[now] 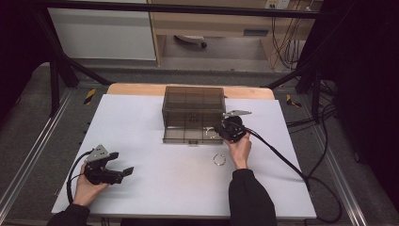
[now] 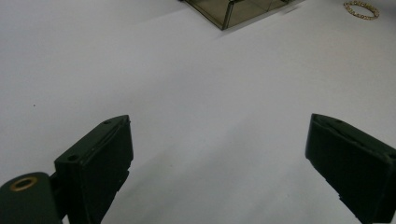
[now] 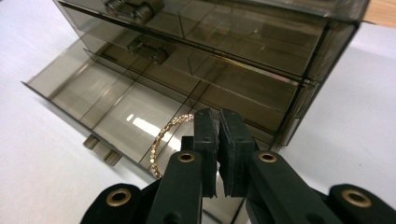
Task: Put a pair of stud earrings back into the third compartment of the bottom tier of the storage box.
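A smoky clear drawer box stands at the middle back of the white table, with its bottom drawer pulled out. My right gripper hovers over the drawer's right end, shut on a gold bead bracelet. The bracelet's loop hangs to the left of the jaws, above the drawer's compartments, and the right gripper has its pads almost touching. A second gold bracelet lies on the table in front of the box. My left gripper rests open at the near left, nothing between its fingers.
From the left gripper, the box's corner and the loose bracelet show far ahead across bare white table. The upper drawers are pushed in. The right gripper's cable trails off to the right edge.
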Demonstrator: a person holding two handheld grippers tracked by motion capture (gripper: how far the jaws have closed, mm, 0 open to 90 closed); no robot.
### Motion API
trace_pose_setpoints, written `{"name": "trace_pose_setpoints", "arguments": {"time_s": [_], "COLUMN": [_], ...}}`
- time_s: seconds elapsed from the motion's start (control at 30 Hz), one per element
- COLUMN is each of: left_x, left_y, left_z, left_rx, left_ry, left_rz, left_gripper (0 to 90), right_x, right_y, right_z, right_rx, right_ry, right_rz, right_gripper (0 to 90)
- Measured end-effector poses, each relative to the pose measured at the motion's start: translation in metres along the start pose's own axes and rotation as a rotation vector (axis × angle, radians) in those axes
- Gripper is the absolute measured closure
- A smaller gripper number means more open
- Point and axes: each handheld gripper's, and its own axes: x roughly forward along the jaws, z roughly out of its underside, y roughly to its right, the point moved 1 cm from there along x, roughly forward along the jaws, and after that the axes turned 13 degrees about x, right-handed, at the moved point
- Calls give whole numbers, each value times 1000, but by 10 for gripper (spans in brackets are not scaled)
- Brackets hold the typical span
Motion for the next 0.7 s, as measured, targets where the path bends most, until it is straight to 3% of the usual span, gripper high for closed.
{"name": "trace_pose_setpoints", "arguments": {"time_s": [0.33, 0.7], "left_x": [0, 0], "left_y": [0, 0], "left_z": [0, 0], "left_rx": [1, 1], "left_ry": [1, 1], "left_rz": [1, 1], "left_gripper": [74, 74], "right_x": [19, 22], "right_y": [4, 3], "right_z": [4, 8], "right_rx": [-8, -18], "right_ry": [-33, -55], "right_rz": [37, 40], "right_gripper": [864, 825]}}
